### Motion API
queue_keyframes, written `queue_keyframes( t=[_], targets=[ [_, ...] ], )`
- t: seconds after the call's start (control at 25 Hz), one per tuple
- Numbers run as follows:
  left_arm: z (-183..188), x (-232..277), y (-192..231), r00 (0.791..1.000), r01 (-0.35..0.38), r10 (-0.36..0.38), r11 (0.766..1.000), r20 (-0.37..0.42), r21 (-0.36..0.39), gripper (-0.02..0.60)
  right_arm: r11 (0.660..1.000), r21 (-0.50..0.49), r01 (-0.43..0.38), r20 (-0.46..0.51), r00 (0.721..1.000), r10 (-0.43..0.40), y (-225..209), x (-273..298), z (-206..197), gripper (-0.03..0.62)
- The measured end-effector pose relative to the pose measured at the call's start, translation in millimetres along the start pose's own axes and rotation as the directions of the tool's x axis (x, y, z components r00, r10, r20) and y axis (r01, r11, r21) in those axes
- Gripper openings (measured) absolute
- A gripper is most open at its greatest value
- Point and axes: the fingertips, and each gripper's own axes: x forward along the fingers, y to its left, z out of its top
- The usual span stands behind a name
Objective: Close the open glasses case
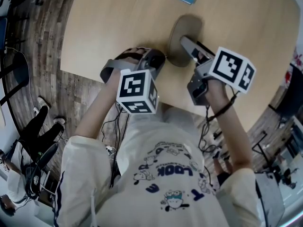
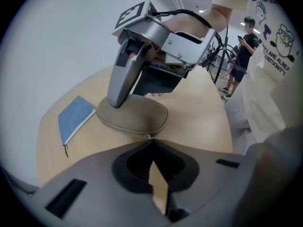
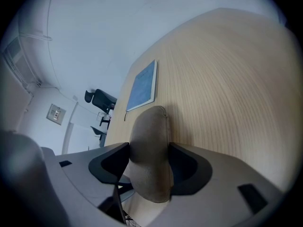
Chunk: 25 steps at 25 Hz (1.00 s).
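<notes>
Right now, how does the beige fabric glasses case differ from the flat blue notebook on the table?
The beige fabric glasses case is rounded and bulging; the flat blue notebook is thin and rectangular. The case is clamped by the right tool; the notebook lies untouched. Both rest on the pale wooden table.

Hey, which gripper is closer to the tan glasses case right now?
Right. The right gripper is clamped on the glasses case, which sits between its jaws. The left gripper, shut and empty, points at the case's zipper edge from close beside it.
</notes>
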Motion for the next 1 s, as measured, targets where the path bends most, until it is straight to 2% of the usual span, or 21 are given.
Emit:
queue_keyframes(
  t=[0.36, 0.64, 0.84, 1.0],
  targets=[
    [15.7, 11.3, -35.9, 1.000, -0.009, 0.011, 0.993, 0.018, -0.114, 0.000, 1.000, 0.012, 0.010, 0.048, 0.999, -0.011, -3.9, -2.0, 0.2, 0.262],
    [41.1, 31.3, -48.8, 0.998, -0.043, 0.055, 0.966, 0.042, -0.253, 0.000, 1.000, 0.029, 0.004, 0.077, 0.997, -0.006, -2.6, 1.3, -0.3, 0.262],
    [51.1, 37.2, -49.0, 0.995, -0.055, 0.075, 0.951, 0.057, -0.304, 0.000, 0.999, 0.036, 0.003, 0.074, 0.997, -0.006, -2.8, 0.9, 0.2, 0.262],
    [52.1, 38.3, -48.5, 0.992, -0.038, 0.077, 0.939, 0.102, -0.343, 0.000, 1.000, 0.023, -0.003, 0.072, 0.997, 0.002, -1.9, 2.0, 1.2, 0.262]
  ],
)
